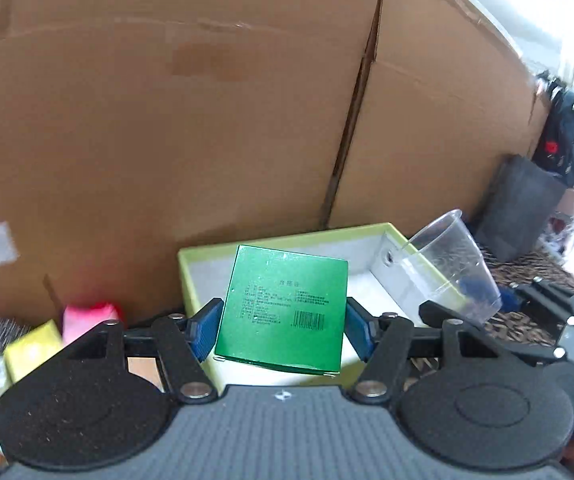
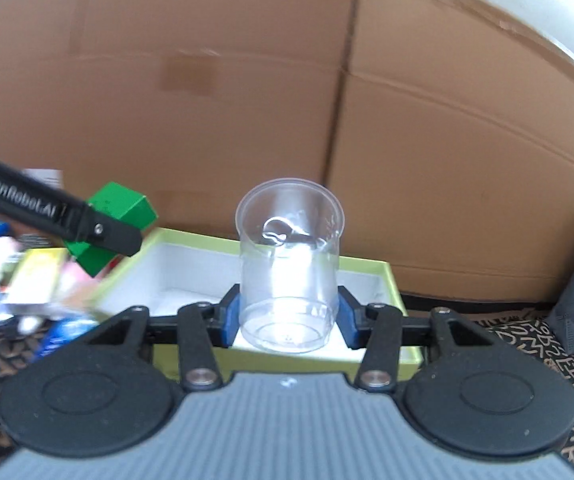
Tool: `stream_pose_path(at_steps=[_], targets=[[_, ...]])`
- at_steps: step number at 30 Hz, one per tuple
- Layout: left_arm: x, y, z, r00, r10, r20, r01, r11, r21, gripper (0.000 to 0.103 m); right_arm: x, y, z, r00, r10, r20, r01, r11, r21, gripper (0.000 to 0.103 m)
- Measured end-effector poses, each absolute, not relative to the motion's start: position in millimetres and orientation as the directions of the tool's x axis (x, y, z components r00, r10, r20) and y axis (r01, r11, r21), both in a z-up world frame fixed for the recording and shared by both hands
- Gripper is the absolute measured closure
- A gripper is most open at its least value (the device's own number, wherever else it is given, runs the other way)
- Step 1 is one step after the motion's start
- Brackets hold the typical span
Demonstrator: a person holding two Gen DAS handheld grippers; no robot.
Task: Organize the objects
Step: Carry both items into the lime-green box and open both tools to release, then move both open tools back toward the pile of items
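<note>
Green box, centre of the left wrist view: light, stiff card w/ flat sides, best pinched mid-sides. Left gripper is clamped on it, about half open, above the tray. Cup, centre of the right wrist view: thin clear plastic, slick, prob. crushable, so squeeze gently near its base. Right gripper grips it there, over the tray.

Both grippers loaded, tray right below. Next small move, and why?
Probably lower the left gripper so the green box rests on the white floor of the lime-green tray, then release. The box hangs over the tray's near-left part, which looks bare, while the right gripper holds the clear plastic cup farther right.
</note>
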State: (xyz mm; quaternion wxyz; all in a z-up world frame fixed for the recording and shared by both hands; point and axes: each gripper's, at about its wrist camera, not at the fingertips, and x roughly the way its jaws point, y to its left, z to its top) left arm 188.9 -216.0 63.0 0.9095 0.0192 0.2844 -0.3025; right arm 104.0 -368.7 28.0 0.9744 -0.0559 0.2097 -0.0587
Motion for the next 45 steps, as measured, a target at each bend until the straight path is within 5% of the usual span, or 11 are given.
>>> stream_pose_path(at_steps=[6, 11, 13, 14, 18, 32, 45], targets=[[241.9, -267.5, 24.8, 0.604, -0.496, -0.624, 0.532, 0.834, -0.148, 0.037, 168.7, -403.5, 3.6, 0.837, -0.171, -0.520, 0.122, 0.984, -0.127, 0.056], [267.7, -287.7, 5.9, 0.612, -0.502, -0.611, 0.522, 0.837, -0.164, 0.034, 198.3, -413.7, -15.8, 0.802, -0.198, -0.563, 0.133, 0.979, -0.155, 0.055], [276.1, -290.3, 0.2, 0.616, -0.498, -0.611, 0.511, 0.842, -0.172, 0.015, 207.8, -415.9, -23.0, 0.785, -0.211, -0.582, 0.129, 0.975, -0.179, 0.034], [279.6, -290.6, -2.3, 0.617, -0.485, -0.619, 0.497, 0.851, -0.172, 0.012, 208.5, -414.0, -26.0, 0.780, -0.215, -0.588, 0.129, 0.974, -0.185, 0.014], [279.3, -283.0, -7.7, 0.623, -0.481, -0.617, 0.490, 0.855, -0.172, 0.012, 196.1, -411.5, -24.8, 0.802, -0.176, -0.571, 0.104, 0.982, -0.157, 0.000], [179.5, -206.0, 16.5, 0.662, -0.517, -0.543, 0.477, 0.849, -0.227, 0.012, 74.3, -364.1, 8.6, 0.924, -0.076, -0.376, 0.062, 0.997, -0.048, 0.000], [69.5, -81.3, -27.9, 0.709, -0.350, -0.612, 0.266, 0.937, -0.227, 0.012, 4.8, -278.4, -46.5, 0.872, 0.110, -0.478, -0.084, 0.994, 0.074, 0.000]])
